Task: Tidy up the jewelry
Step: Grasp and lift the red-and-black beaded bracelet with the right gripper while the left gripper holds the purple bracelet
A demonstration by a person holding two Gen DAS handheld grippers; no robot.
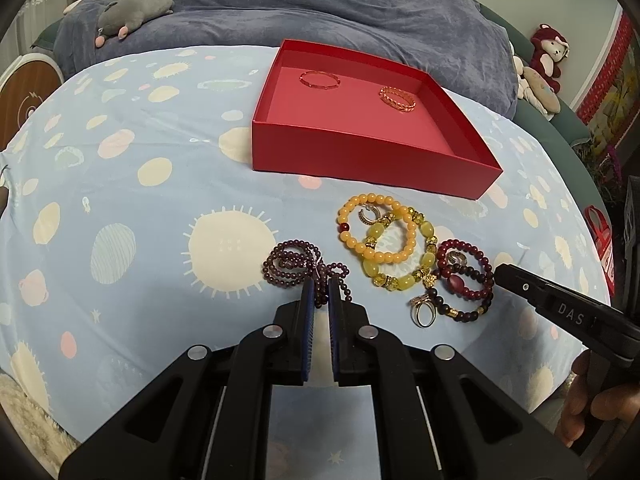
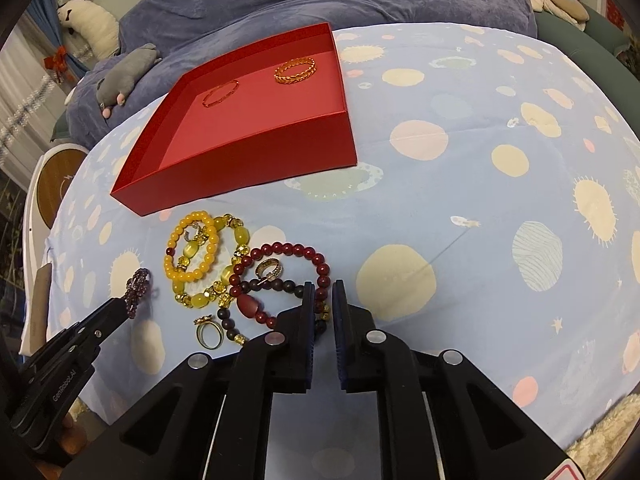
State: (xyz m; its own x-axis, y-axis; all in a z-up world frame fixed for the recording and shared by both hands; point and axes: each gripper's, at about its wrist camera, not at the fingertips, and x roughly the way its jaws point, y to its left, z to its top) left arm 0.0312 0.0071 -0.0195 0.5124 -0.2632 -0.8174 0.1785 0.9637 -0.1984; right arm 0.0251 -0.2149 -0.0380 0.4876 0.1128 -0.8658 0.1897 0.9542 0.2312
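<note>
An open red box (image 1: pixel 360 160) (image 2: pixel 256 168) stands on the patterned sheet, and two gold bangles (image 1: pixel 319 80) (image 1: pixel 397 99) lie in it. In front of it is a pile with a yellow bead bracelet (image 1: pixel 348 236), a yellow-green stone bracelet (image 1: pixel 428 260), a dark red bead bracelet (image 2: pixel 288 248) and a gold ring (image 2: pixel 210 334). My left gripper (image 1: pixel 320 292) is shut on a purple bead bracelet (image 1: pixel 296 260) left of the pile. My right gripper (image 2: pixel 323 294) is shut on the right edge of the dark red bracelet, with beads showing between its fingers.
A blue-grey blanket (image 1: pixel 320 4) with a grey plush toy (image 1: pixel 136 12) lies behind the box. More plush toys (image 1: pixel 550 54) sit at the far right. A person's hand (image 1: pixel 592 404) holds the right gripper. A round white and wood object (image 1: pixel 28 100) stands beyond the sheet's left edge.
</note>
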